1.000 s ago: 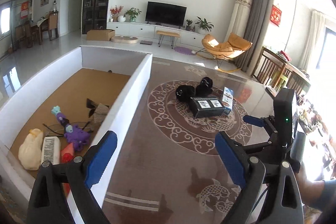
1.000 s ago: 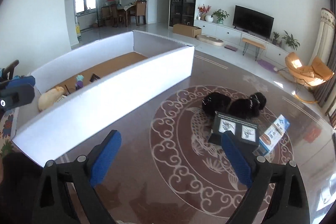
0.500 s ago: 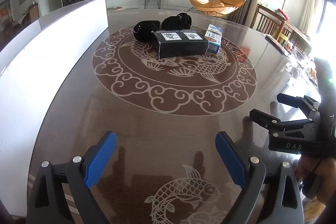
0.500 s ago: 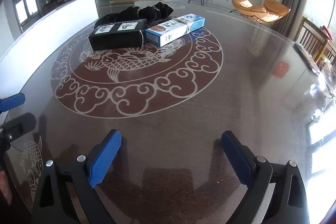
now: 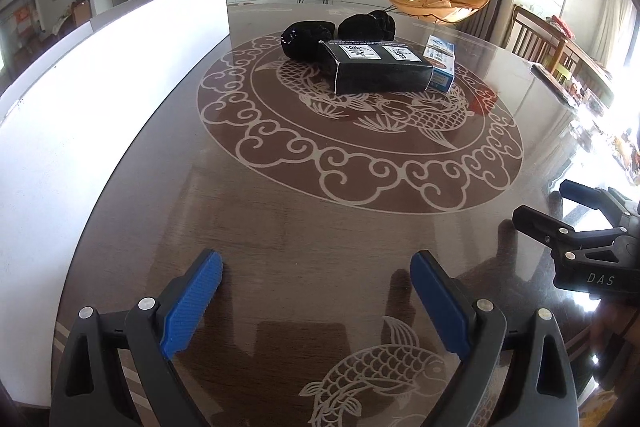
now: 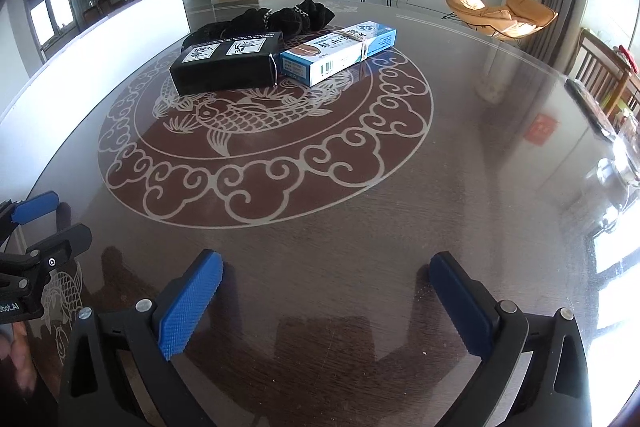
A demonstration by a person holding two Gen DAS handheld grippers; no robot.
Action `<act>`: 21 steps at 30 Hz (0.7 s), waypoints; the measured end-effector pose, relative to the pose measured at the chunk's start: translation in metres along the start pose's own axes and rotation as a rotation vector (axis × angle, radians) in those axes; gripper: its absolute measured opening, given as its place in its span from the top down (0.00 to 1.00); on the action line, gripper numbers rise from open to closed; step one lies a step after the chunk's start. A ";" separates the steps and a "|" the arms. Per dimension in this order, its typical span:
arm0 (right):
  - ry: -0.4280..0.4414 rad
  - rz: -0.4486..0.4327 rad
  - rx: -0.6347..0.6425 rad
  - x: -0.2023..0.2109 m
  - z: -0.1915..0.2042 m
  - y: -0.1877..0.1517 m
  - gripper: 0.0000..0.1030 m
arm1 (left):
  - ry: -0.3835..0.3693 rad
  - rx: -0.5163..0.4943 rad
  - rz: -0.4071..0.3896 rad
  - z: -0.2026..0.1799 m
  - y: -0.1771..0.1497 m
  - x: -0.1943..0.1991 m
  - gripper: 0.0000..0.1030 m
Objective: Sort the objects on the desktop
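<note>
- Blue-padded and spread wide, your left gripper and right gripper sit at the bottom of their frames, both empty; a second ago they looked down from higher up, and they have since dropped low over the glossy brown table.
- Mid-frame, the carved fish medallion lies bare between you and the objects.
- Upper centre, the black box, blue-and-white box and black cloth bundle touch one another.
- Along the left edge, the white bin wall now hides the bin's contents, so a pick looks next.
</note>
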State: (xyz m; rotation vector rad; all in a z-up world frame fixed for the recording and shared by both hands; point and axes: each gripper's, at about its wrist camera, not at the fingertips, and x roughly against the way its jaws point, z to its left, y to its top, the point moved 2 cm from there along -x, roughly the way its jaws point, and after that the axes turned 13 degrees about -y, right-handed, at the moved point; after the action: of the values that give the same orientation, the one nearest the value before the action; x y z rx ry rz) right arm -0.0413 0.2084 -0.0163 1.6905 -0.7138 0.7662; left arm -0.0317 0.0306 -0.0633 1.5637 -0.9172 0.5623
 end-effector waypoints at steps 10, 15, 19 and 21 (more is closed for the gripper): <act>0.000 0.000 0.000 0.000 0.000 0.000 0.00 | 0.019 -0.017 0.012 -0.003 0.000 -0.001 0.01; 0.000 0.000 0.000 0.000 0.000 0.000 0.00 | 0.018 -0.014 0.019 -0.003 -0.001 -0.001 0.00; 0.001 0.000 0.000 0.000 0.000 0.000 0.00 | 0.018 -0.015 0.018 -0.004 -0.001 0.000 0.00; 0.001 0.000 0.000 0.000 0.000 0.000 0.00 | 0.018 -0.015 0.018 -0.004 -0.001 0.000 0.00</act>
State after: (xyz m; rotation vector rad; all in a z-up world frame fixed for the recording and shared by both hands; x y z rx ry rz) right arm -0.0411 0.2088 -0.0158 1.6904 -0.7133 0.7669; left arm -0.0306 0.0341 -0.0632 1.5361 -0.9202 0.5806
